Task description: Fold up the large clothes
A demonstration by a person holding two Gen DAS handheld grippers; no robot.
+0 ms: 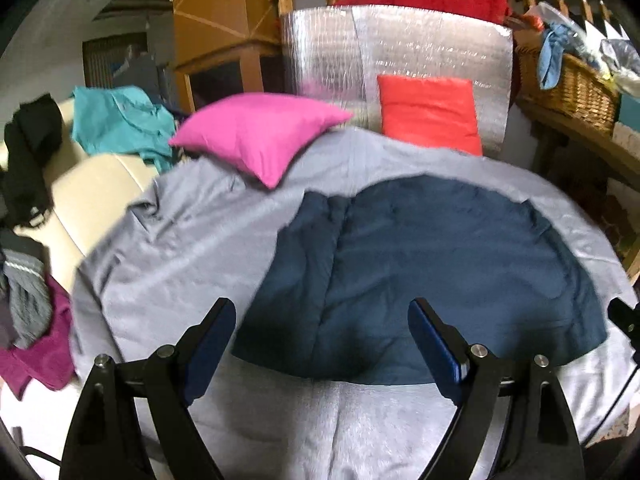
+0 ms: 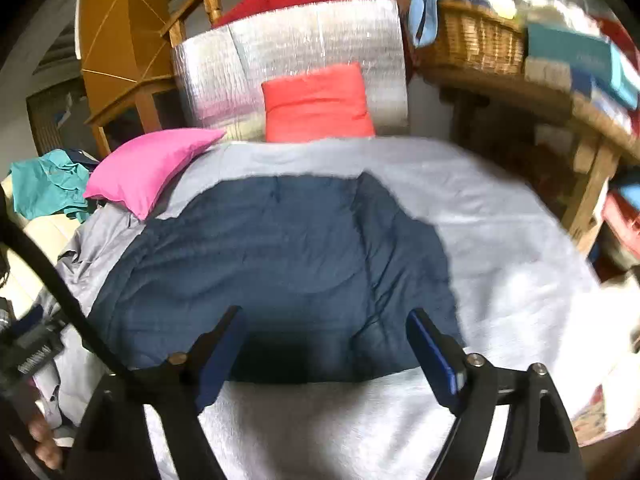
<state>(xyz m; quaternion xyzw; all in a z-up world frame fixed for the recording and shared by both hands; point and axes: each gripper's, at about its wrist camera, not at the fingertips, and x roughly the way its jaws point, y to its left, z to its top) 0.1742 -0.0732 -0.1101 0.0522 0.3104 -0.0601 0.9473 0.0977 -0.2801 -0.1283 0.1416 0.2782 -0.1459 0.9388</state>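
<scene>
Currently, a dark navy folded cloth garment [image 1: 420, 276] lies flat on a pale grey bedsheet [image 1: 180, 248], directly ahead of both the left gripper [image 1: 322, 344] and right gripper [image 2: 326, 350], each spread wide, holding nothing.

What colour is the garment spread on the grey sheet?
Dark navy blue garment, clearest in the left wrist view.

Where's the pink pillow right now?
The pink pillow lies at the grey sheet's far left corner, left of the red pillow, beyond the navy garment.
</scene>
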